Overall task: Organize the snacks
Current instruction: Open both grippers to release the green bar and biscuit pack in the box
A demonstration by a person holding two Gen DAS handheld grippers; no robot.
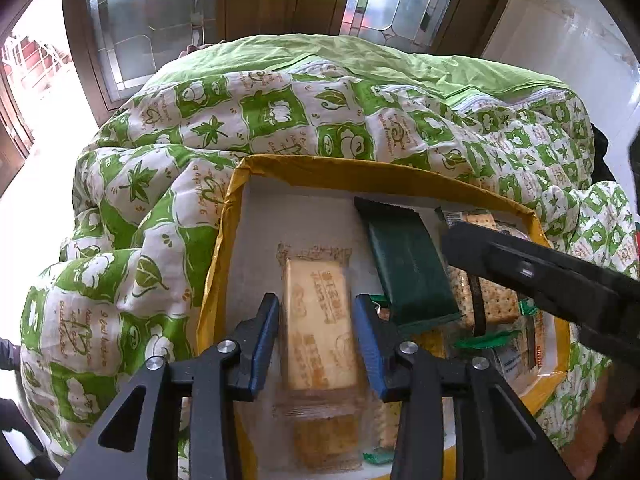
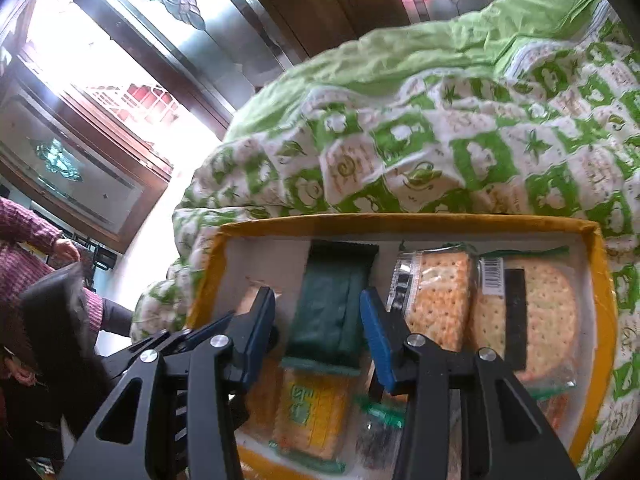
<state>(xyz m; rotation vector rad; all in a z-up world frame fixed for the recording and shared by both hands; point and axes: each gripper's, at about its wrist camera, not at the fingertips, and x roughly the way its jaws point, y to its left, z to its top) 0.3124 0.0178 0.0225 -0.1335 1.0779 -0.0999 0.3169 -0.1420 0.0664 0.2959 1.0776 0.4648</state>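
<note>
Risk check. Largest first: the green-and-white quilt (image 1: 160,200) lies under and behind the box and is soft and lumpy. The yellow-rimmed box (image 1: 344,168) therefore has no firm footing, and a downward push on one side could tilt it or make it creep. Inside the box, the two cracker packs (image 2: 440,292) fill its right half and rest partly on other packets, so pressing there would likely crack biscuits. The dark green packet (image 1: 404,264) lies along the box's middle with its near end on a yellow biscuit packet (image 2: 312,408). Perched like that, it could slide off if nudged. The pale biscuit packet (image 1: 316,320), in clear wrap, lies flat in the box's left half — slippery film, and a grip on film alone would probably pull free. The left claw (image 1: 316,301) is slightly spread over the box's left half. Its pads flank the pale packet with a sliver of gap on each side, so nothing is pinched. The right claw (image 2: 317,295) is over the box's middle, drawn in to its narrowest around the green packet. White floor shows beside one pad, so I see no grip. Both claws work inside the box, close together — a sideways move by either could knock the other or drag a neighbouring packet.
</note>
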